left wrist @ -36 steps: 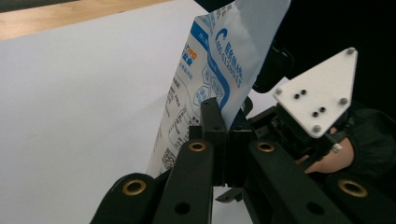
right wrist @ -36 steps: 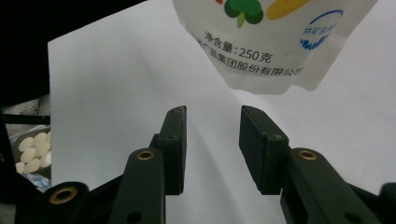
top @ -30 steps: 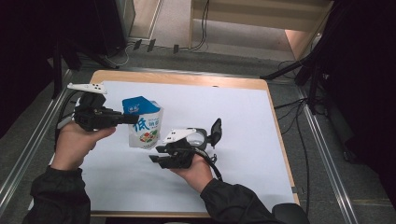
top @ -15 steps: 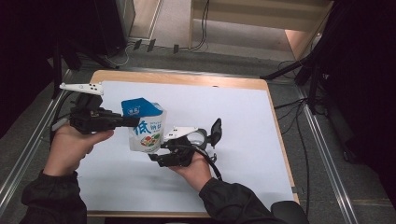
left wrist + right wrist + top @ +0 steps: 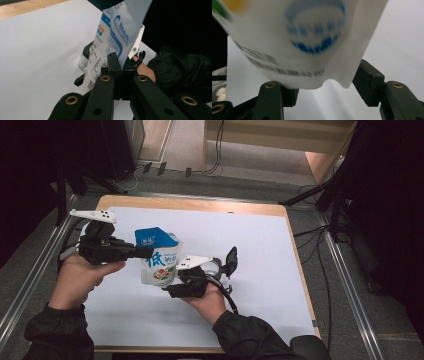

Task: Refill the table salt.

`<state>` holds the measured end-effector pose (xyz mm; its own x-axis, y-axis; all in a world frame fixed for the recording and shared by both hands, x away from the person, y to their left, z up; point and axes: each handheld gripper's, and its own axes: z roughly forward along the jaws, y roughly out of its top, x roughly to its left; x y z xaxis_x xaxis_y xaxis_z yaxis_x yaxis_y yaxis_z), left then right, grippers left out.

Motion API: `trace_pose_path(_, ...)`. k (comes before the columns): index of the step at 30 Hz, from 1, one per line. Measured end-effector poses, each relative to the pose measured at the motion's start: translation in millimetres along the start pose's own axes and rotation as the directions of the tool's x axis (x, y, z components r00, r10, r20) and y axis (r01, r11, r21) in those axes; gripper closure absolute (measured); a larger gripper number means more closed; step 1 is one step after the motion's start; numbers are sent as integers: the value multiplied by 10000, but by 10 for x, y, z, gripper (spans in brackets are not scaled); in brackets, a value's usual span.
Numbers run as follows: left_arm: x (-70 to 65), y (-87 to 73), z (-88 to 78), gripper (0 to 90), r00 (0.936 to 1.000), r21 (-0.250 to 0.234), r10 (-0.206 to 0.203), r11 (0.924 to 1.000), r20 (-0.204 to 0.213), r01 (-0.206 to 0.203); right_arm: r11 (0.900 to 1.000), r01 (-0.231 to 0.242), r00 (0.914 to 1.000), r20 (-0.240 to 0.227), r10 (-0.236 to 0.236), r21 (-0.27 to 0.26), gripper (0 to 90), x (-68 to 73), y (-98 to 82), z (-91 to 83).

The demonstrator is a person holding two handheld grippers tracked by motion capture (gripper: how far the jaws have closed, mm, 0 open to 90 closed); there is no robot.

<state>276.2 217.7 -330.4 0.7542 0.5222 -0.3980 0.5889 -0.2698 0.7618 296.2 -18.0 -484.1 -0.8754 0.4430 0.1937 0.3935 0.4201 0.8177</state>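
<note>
A white-and-blue stand-up pouch (image 5: 160, 262) hangs upright over the white table. My left gripper (image 5: 145, 252) comes in from the left and is shut on the pouch's side edge; in the left gripper view the jaws (image 5: 119, 72) pinch that edge of the pouch (image 5: 112, 32). My right gripper (image 5: 167, 290) lies low under the pouch and points left. Its jaws have just been opening. In the right gripper view the pouch's bottom (image 5: 307, 37) sits between the spread jaws (image 5: 327, 87), and the right pad (image 5: 367, 82) stands clear of it.
A small glass jar (image 5: 215, 266) with a raised black lid (image 5: 231, 259) stands just behind my right hand; its side is seen past the pouch (image 5: 83, 58). The white sheet (image 5: 260, 250) covers a wooden table with metal rails along both sides.
The left gripper and the pouch have shifted a little right and toward the near edge, closer over the right gripper. The right hand has stayed put.
</note>
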Motion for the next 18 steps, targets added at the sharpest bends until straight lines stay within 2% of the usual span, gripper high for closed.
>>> trace_pose_path(3, 7, 5, 37, 900, 10000, 61, 52, 10000, -27, -52, 9996, 237, 9997, 51, -238, 119, 468, 25, -13, 1)
trace_pose_path(8, 11, 17, 60, 900, 9999, 5, 130, 9999, -101, -130, 9959, 896, 9959, 147, -897, 90, 493, 105, -21, -19)
trace_pose_path(13, 19, 29, 110, 900, 9999, -50, 113, 9999, -1, -113, 9922, 1248, 9922, 71, -1248, -11, 481, 172, -36, -30)
trace_pose_path(16, 10, 48, 177, 900, 9997, 38, 249, 9997, 56, -250, 9877, 1565, 9875, 175, -1564, -34, 466, 219, -58, -22)
trace_pose_path(18, 12, 62, 219, 900, 9995, 60, 272, 9996, 133, -273, 9877, 1564, 9877, 98, -1563, -86, 486, 237, -78, -26)
